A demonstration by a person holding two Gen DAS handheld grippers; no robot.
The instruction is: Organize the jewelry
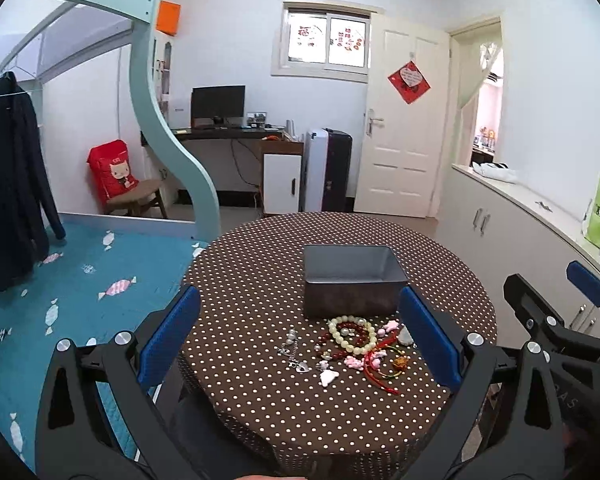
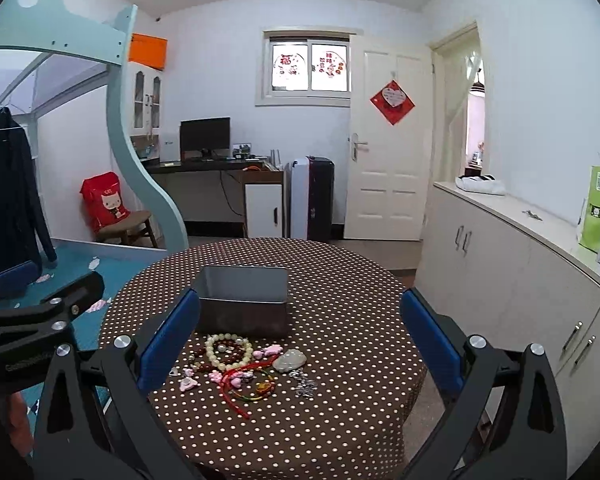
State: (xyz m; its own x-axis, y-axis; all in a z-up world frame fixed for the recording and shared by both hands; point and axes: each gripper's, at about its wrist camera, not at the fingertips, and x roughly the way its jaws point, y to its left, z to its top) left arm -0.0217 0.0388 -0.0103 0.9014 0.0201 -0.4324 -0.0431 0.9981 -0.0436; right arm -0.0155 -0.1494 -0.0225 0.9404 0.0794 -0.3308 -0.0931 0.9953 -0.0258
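Observation:
A pile of jewelry (image 1: 352,344) lies on the round polka-dot table (image 1: 260,280), just in front of an empty grey metal box (image 1: 352,280). The pile holds a cream bead bracelet (image 1: 350,334), dark red beads, red cord, pink charms and a silver chain (image 1: 292,350). In the right wrist view the pile (image 2: 244,364) lies in front of the box (image 2: 244,300). My left gripper (image 1: 300,340) is open and empty, held above the table's near edge. My right gripper (image 2: 300,340) is open and empty, beside the left one.
A bed with a teal cover (image 1: 80,300) stands left of the table. White cabinets (image 2: 520,280) run along the right wall. A desk, a chair with a red bag (image 1: 112,172) and a white door (image 1: 400,120) are at the back.

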